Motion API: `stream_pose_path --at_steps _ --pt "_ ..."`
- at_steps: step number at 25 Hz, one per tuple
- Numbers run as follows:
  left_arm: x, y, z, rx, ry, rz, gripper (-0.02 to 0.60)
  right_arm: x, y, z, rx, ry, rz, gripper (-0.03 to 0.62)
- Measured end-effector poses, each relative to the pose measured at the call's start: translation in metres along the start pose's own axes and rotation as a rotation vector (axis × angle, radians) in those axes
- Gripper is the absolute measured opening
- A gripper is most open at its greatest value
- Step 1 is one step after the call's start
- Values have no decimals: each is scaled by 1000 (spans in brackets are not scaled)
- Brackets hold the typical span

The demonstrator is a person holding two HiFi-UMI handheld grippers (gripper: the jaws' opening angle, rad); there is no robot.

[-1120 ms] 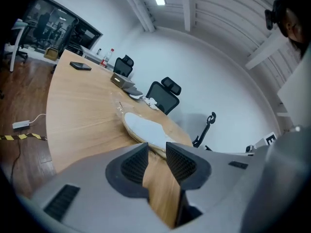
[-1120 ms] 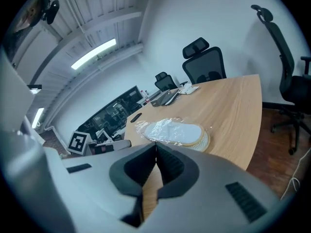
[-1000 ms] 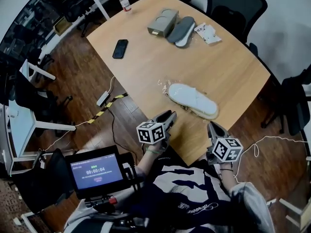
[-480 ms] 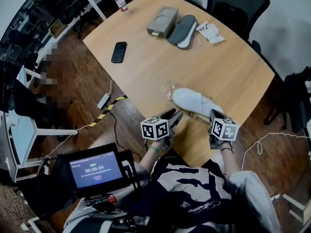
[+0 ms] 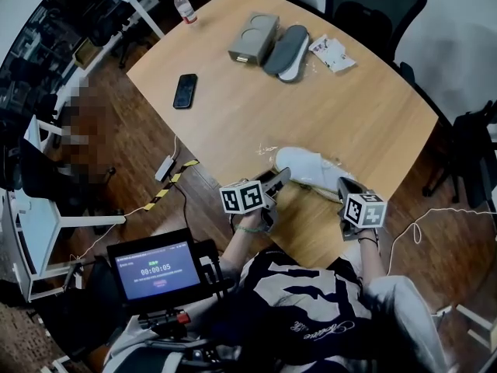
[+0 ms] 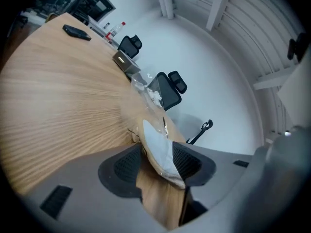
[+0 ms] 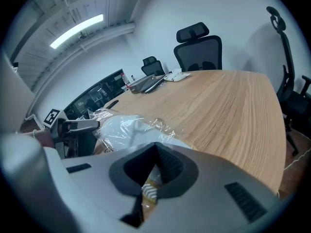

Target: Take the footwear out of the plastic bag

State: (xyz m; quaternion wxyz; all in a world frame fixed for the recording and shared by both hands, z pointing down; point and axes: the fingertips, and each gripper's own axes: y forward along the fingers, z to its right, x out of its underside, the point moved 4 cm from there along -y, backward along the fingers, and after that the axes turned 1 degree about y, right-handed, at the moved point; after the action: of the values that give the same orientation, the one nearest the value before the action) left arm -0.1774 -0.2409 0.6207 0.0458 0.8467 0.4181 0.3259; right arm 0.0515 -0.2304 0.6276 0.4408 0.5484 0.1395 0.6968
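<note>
The slipper (image 5: 309, 168), in its clear bag (image 7: 124, 127), lies at the near edge of the bench (image 5: 349, 107). Its long axis runs left to right along that edge, and a gripper meets each end.

The left gripper (image 5: 281, 179) comes in low from the near left, almost level. Its jaws have just been opening and now stand well apart, with the slipper's left end between them and its length running straight away from them. I see no firm squeeze there.

The right gripper (image 5: 346, 186) tips down more steeply onto the right end. Its jaws are closed, with crinkled film just beyond their tips. Whether any film is pinched I cannot tell.

The slipper is not yet out. Judging by this, the left jaws are better placed to pull it lengthwise while the right end is held back.
</note>
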Motion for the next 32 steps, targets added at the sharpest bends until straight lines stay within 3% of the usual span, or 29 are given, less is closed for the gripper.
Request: stream_pose_path --at_steps 5,9,12,13,19,20,21,27,32 --pt "-16 15 1 94 -139 39 189 -1 1 -1 -8 15 11 -5" --pt "-19 26 -2 115 -230 78 185 -1 1 0 -1 17 32 -5" --pt "-17 26 -5 80 -221 86 71 0 0 -2 -11 11 40 -5" --pt "-16 26 -6 77 -216 84 64 1 -2 -2 -20 14 40 -5" --pt "-19 24 -8 130 -202 51 58 12 -32 14 -77 74 58 1" --pt "-20 22 -8 154 -205 43 57 15 -37 19 -94 78 46 117" --pt "-22 21 -9 178 -206 36 57 18 -42 24 -111 79 30 152" --pt "-28 20 -6 231 -114 -26 55 18 -48 49 -175 50 -36 186" --pt "-27 22 -3 229 -99 -50 55 18 -35 42 -254 -11 -156 189"
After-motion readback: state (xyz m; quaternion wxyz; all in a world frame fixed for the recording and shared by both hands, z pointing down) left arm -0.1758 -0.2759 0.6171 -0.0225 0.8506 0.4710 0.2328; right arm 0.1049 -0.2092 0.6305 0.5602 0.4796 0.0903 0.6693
